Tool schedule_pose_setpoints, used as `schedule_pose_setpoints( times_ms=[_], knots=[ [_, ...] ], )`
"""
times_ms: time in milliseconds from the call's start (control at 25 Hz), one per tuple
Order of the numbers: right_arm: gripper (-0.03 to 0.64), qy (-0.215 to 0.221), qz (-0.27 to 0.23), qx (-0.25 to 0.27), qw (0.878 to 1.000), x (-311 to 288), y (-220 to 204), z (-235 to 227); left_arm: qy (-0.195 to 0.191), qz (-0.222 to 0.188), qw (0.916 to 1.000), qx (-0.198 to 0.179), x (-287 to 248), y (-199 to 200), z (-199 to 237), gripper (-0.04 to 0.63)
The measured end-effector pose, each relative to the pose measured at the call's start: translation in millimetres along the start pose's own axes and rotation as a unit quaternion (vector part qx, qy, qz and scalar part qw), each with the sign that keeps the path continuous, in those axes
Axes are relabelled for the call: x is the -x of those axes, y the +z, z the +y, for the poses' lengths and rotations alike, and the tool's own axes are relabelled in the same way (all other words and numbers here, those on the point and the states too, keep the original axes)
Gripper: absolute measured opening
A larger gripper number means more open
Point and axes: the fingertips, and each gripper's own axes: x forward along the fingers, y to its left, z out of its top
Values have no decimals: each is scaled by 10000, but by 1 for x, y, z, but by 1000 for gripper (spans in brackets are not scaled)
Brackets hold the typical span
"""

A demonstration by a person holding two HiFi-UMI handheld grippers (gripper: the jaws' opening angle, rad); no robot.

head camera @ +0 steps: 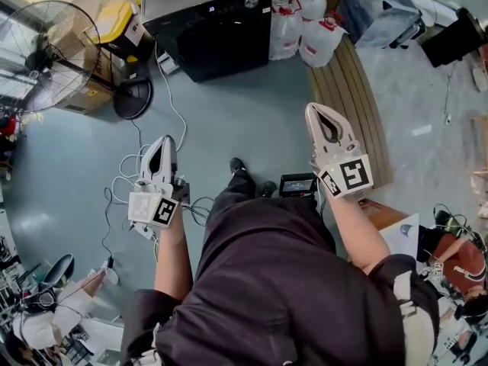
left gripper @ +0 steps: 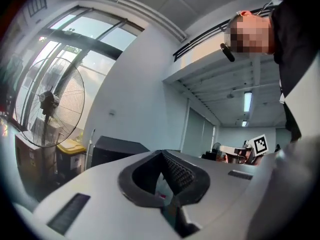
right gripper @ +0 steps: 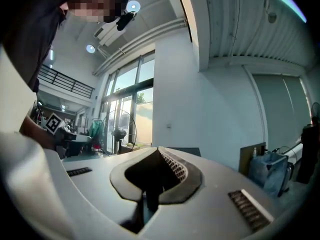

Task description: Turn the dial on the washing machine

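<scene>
The washing machine (head camera: 210,21) stands against the far wall, black-fronted with a grey top, and a small round dial (head camera: 251,1) sits on its control strip. Both grippers are held level over the floor, well short of it. My left gripper (head camera: 162,140) is shut with nothing in it; in the left gripper view its jaws (left gripper: 162,153) meet, and the machine (left gripper: 117,151) shows as a dark box beyond them. My right gripper (head camera: 315,107) is a little nearer the machine, its jaws (right gripper: 158,149) closed and empty.
A standing fan (head camera: 53,52) and cardboard boxes with a yellow bin (head camera: 114,21) are left of the machine. White jugs (head camera: 305,21) and a blue bag (head camera: 377,6) are to its right. Wooden boards (head camera: 354,105) lie on the right, cables (head camera: 126,181) on the left.
</scene>
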Motion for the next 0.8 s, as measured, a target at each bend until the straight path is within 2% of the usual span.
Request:
schedule_pose_setpoints(
  times_ms=[120,280,440,560,680,800],
  knots=[
    [21,25,20,7,10000,16,-13,-1,-60,220,9997,-89,7,-14,-27,15],
    [21,103,137,-283,9995,34,-39,9,98,395,9990,-203,23,-34,-40,15],
    [21,239,364,-297,9986,42,-61,33,411,365,9979,-344,34,-44,-31,15],
    [21,163,511,-321,9980,43,-72,39,602,369,9954,-648,35,-43,-22,15],
    [21,-46,632,-373,9973,44,-68,36,493,427,9958,-649,31,-50,-17,15],
    [21,-144,612,-345,9974,43,-59,39,488,530,9948,-721,27,-40,-18,15]
  ],
)
